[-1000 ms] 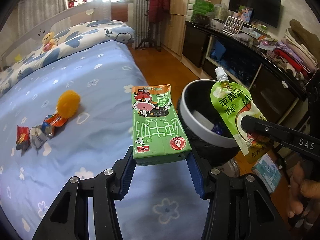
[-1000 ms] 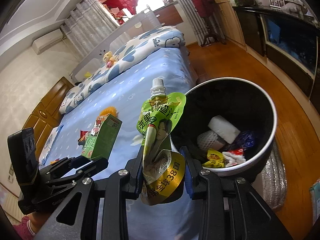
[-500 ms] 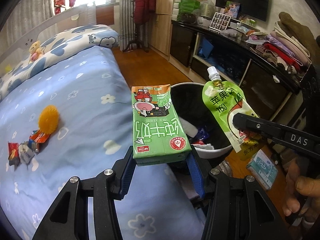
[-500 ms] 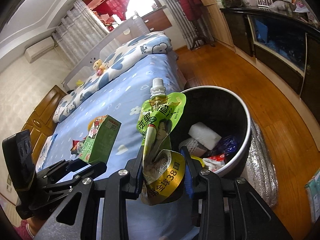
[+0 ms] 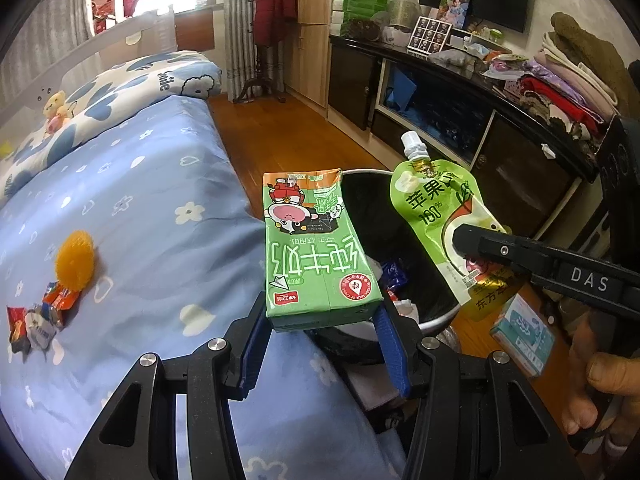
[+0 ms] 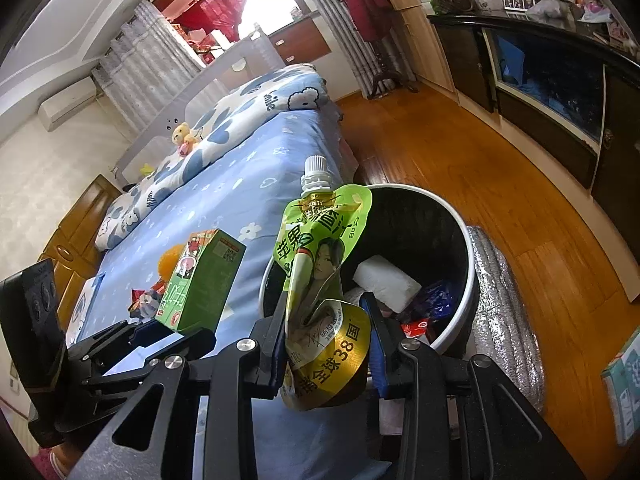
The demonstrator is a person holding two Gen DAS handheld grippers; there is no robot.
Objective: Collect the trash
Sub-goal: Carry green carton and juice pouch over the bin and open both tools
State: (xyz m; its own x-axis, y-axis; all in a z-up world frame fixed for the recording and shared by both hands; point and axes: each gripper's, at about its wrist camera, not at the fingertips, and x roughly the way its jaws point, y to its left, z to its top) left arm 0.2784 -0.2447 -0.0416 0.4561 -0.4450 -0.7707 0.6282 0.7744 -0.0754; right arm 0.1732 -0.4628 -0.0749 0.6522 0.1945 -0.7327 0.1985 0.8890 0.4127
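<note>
My left gripper (image 5: 322, 334) is shut on a green milk carton (image 5: 316, 252), held upright over the bed's edge beside the black bin (image 5: 434, 322). The carton (image 6: 202, 286) and left gripper (image 6: 176, 334) also show at the lower left of the right wrist view. My right gripper (image 6: 328, 344) is shut on a crumpled green juice pouch (image 6: 320, 276) with a white cap, just before the bin's rim (image 6: 448, 200). In the left wrist view the pouch (image 5: 438, 216) hangs over the bin, with the right gripper (image 5: 464, 240) on it. The bin holds wrappers and a white packet (image 6: 386, 282).
On the blue flowered bed (image 5: 132, 216) lie an orange spiky ball (image 5: 75, 266) and several candy wrappers (image 5: 36, 320). A silver foil bag (image 6: 508, 320) leans by the bin on the wooden floor (image 6: 480, 152). A dark cabinet (image 5: 440, 96) runs along the right. A teal box (image 5: 524, 332) lies on the floor.
Both grippers have carried their items rightwards from over the bed towards the bin. The bin has come closer behind the carton, and its contents show more. Neither grip has changed.
</note>
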